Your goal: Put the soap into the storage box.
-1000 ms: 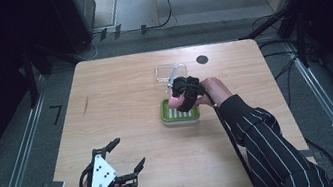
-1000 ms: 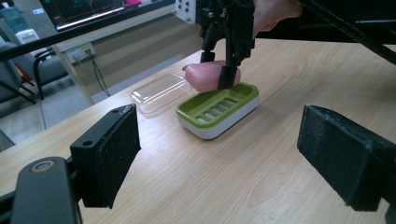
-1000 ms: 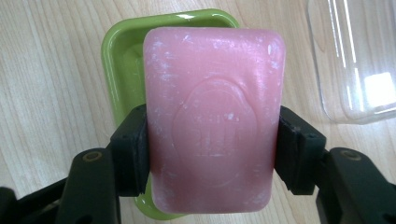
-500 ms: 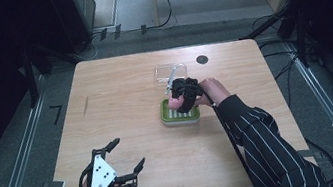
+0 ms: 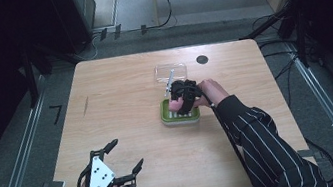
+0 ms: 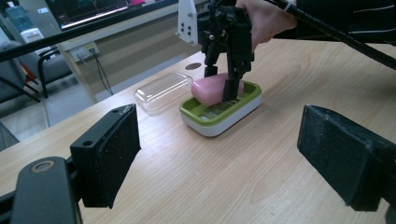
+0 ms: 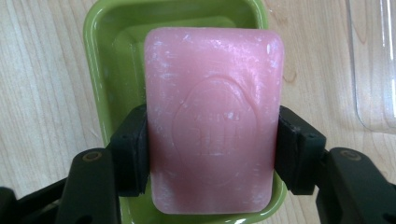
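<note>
A pink soap bar [image 7: 212, 116] sits between the pads [image 7: 135, 154] of my right gripper [image 7: 212, 154], which is shut on its long sides. Under the bar lies a green soap dish [image 7: 121, 46]. In the left gripper view the soap bar [image 6: 208, 88] is at the far end of the soap dish [image 6: 219, 114], slightly tilted, with the right gripper [image 6: 220, 84] pointing down on it. I cannot tell whether the bar touches the dish. My left gripper [image 5: 127, 153] rests open at the table's front left with nothing between its fingers. The left gripper [image 6: 229, 158] faces the dish from a distance.
A clear plastic lid [image 5: 170, 71] lies on the table just beyond the soap dish [image 5: 181, 116]. A small black disc [image 5: 202, 59] sits near the far edge. Dark floor, rails and cables surround the wooden table [image 5: 120, 101].
</note>
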The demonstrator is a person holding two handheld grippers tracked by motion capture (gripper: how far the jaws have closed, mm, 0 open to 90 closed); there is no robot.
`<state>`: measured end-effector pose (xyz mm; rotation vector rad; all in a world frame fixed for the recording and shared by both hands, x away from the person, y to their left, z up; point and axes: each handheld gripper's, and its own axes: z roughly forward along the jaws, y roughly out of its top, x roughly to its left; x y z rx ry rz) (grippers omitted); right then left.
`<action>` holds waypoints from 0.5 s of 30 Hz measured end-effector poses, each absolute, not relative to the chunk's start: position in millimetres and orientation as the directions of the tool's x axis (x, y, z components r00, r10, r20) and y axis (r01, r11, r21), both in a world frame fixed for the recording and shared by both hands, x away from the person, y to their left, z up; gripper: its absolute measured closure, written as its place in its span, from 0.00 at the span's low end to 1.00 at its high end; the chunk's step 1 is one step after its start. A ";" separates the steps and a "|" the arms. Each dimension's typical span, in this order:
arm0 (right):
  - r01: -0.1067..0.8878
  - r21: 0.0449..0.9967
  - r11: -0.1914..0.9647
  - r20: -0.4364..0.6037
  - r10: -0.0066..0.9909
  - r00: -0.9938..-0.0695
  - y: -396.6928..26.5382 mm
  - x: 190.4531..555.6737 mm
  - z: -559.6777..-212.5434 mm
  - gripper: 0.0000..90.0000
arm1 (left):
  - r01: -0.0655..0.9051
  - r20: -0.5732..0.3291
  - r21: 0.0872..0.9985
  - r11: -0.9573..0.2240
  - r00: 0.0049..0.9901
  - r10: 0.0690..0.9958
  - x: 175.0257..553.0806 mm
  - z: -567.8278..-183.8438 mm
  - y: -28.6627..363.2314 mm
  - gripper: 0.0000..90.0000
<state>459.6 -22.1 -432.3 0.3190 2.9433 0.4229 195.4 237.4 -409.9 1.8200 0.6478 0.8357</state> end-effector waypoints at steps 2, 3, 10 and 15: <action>0.190 0.287 0.939 -0.115 0.231 -0.966 -21.3 460.0 -433.5 0.43 | 0.061 0.254 0.928 -0.367 0.618 0.745 194.9 -409.9 237.8 0.15; 0.189 0.281 0.941 -0.117 0.229 -0.966 -21.1 460.2 -434.0 0.43 | 0.062 0.253 0.929 -0.366 0.617 0.746 194.7 -410.0 237.9 0.15; 0.181 0.268 0.946 -0.112 0.217 -0.970 -19.7 461.9 -437.8 0.43 | 0.062 0.252 0.929 -0.364 0.613 0.748 193.5 -409.8 239.1 0.15; 0.179 0.261 0.949 -0.109 0.213 -0.971 -18.1 461.6 -439.5 0.43 | 0.064 0.251 0.929 -0.364 0.612 0.750 192.9 -409.8 239.4 0.15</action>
